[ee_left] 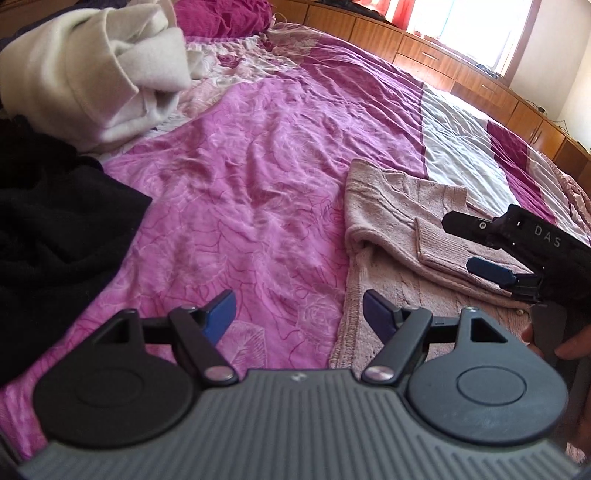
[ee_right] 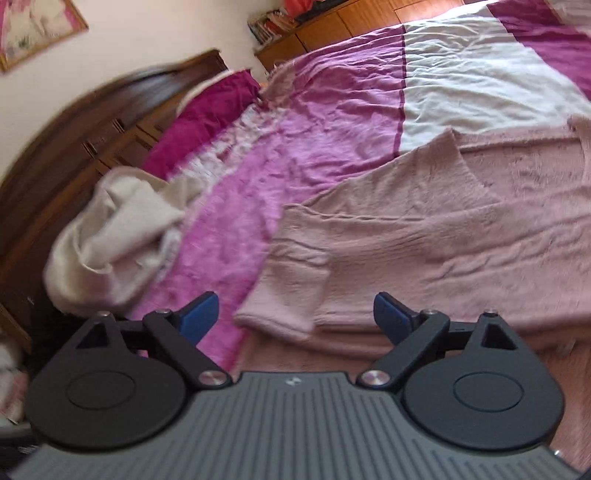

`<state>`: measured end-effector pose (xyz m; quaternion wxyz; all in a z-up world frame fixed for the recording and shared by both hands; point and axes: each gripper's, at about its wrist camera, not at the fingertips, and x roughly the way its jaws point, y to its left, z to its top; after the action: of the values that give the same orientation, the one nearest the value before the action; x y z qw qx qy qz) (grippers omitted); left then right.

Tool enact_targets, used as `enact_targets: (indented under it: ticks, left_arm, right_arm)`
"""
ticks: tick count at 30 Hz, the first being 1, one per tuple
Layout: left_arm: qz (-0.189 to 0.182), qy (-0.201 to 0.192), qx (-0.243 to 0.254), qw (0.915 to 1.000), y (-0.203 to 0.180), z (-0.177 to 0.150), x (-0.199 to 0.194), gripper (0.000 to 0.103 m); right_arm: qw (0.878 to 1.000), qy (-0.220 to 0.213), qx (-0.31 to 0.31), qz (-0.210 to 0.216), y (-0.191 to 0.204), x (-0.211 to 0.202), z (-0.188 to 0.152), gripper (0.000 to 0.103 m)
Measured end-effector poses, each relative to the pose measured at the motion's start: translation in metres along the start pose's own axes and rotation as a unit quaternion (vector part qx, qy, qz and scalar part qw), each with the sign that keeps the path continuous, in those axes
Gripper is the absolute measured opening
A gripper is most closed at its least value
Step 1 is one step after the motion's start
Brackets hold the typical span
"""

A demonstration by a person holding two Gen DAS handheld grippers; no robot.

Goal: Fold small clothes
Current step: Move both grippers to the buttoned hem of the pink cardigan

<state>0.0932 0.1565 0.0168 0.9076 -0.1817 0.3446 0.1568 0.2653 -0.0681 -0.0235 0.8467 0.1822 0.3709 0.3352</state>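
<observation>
Bedroom, pink-magenta bedspread [ee_left: 258, 155] over bed. Dusty-pink knit sweater [ee_right: 424, 240] lies flat on bedspread, sleeve folded across body. Left gripper [ee_left: 299, 310] jaws apart, empty, over sweater's edge. Right gripper [ee_right: 295, 314] wide open, empty, above sleeve cuff [ee_right: 284, 306]. Cream garment [ee_left: 74, 66], black garment [ee_left: 48, 206] heaped apart.

daylight came from a blown-out window [ee_left: 476, 33]; left view sharp, right view motion-smeared, worst near the headboard [ee_right: 74, 122]; fisheye curved all edges.
</observation>
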Motion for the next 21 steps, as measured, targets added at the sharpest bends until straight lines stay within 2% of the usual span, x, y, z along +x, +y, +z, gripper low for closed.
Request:
enact_targets:
  ticks: [4,7,9,10,12,15,17,19,21]
  left_arm:
    - [-0.019,-0.008,0.015,0.9997,-0.004,-0.001,-0.007,0.077]
    - [-0.088,0.008,0.004,0.9961,0.003,-0.002,-0.007,0.081]
    - [-0.143,0.041,-0.008,0.9888,0.009,-0.004,-0.002,0.081]
    - [-0.159,0.057,-0.013,0.9856,0.011,-0.004,0.000,0.081]
    - [-0.164,0.066,-0.011,0.9843,0.012,-0.007,0.000,0.081]
    - [-0.162,0.068,0.020,0.9843,0.005,-0.015,-0.003,0.081]
    - [-0.166,0.055,0.034,0.9839,0.003,-0.027,-0.005,0.090]
    - [-0.171,0.048,0.038,0.9833,0.005,-0.041,-0.006,0.091]
    - [-0.172,0.060,0.034,0.9826,0.006,-0.048,-0.003,0.091]
  right_arm:
    - [1.000,-0.012,0.009,-0.013,-0.001,-0.021,-0.008,0.095]
    - [0.999,-0.027,0.004,-0.021,-0.005,-0.050,-0.015,0.095]
    - [0.998,-0.039,-0.008,-0.039,-0.010,-0.079,-0.023,0.095]
    - [0.998,-0.041,-0.013,-0.048,-0.013,-0.094,-0.026,0.095]
    - [0.997,-0.048,-0.015,-0.063,-0.027,-0.129,-0.035,0.095]
    - [0.995,-0.067,0.005,-0.078,-0.057,-0.182,-0.047,0.094]
    - [0.992,-0.085,0.026,-0.084,-0.081,-0.218,-0.058,0.094]
    - [0.989,-0.100,0.044,-0.095,-0.106,-0.250,-0.068,0.094]
    - [0.985,-0.110,0.062,-0.114,-0.128,-0.276,-0.077,0.094]
